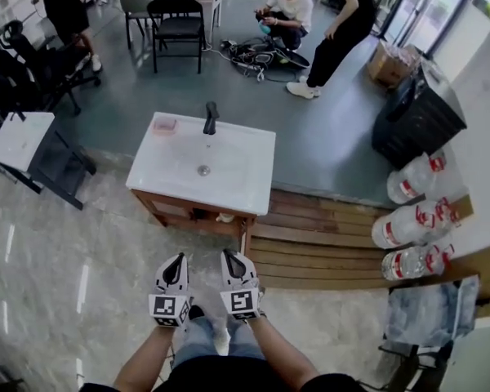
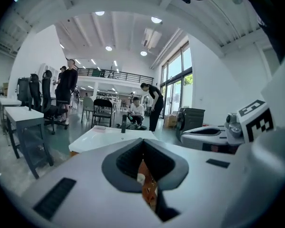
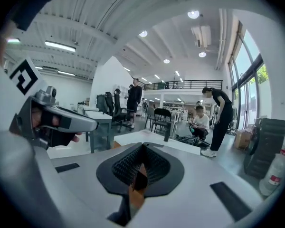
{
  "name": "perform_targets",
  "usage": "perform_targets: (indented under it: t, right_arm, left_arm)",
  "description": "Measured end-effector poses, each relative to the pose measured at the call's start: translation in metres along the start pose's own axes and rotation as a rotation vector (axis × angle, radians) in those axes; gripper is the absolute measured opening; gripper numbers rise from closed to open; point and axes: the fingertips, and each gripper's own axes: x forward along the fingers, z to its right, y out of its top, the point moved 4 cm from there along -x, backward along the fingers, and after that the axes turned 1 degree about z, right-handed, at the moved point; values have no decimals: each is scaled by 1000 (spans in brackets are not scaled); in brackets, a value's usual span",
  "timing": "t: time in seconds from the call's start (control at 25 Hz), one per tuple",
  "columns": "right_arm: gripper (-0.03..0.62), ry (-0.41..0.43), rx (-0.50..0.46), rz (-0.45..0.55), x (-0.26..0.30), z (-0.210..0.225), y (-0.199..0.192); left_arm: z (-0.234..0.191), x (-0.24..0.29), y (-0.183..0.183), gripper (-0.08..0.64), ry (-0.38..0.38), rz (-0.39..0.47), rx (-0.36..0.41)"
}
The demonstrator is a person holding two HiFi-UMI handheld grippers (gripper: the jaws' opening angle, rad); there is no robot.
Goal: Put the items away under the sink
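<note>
Now | left gripper (image 1: 179, 260) jaws clenched, empty | right gripper (image 1: 229, 256) same | sink (image 1: 249, 158) ahead | jugs (image 1: 414, 224): labels unreadable

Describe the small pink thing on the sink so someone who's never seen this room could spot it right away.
Find the white sink on its wooden cabinet, standing alone in the middle of the floor. On its top, at the far left corner, just left of the black faucet, lies a flat pink rectangle. It is the only coloured thing on that white top.
</note>
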Motion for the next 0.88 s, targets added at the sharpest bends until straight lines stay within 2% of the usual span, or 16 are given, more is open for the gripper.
perform_targets:
  t: [0.12, 0.2, 0.36, 0.6, 0.72, 0.88]
  right_arm:
    - [12, -31, 23, 62, -33, 19, 58]
    - [12, -56, 68, 120, -61, 30, 95]
    - [12, -118, 87, 229, -127, 61, 139]
    - [11, -248, 84, 243, -207, 106, 154]
    - [11, -286, 80, 255, -221, 108, 155]
    - [11, -294, 83, 270, -224, 100, 152]
  left_arm:
    - [11, -22, 47, 6, -3, 49, 42]
    - [18, -42, 76, 6, 1, 79, 43]
    - [32, -81, 121, 6, 16, 137, 67]
    - [46, -121, 159, 7, 18, 189, 86]
    - [51, -132, 170, 6, 20, 222, 93]
    - [55, -133, 174, 6, 27, 244, 98]
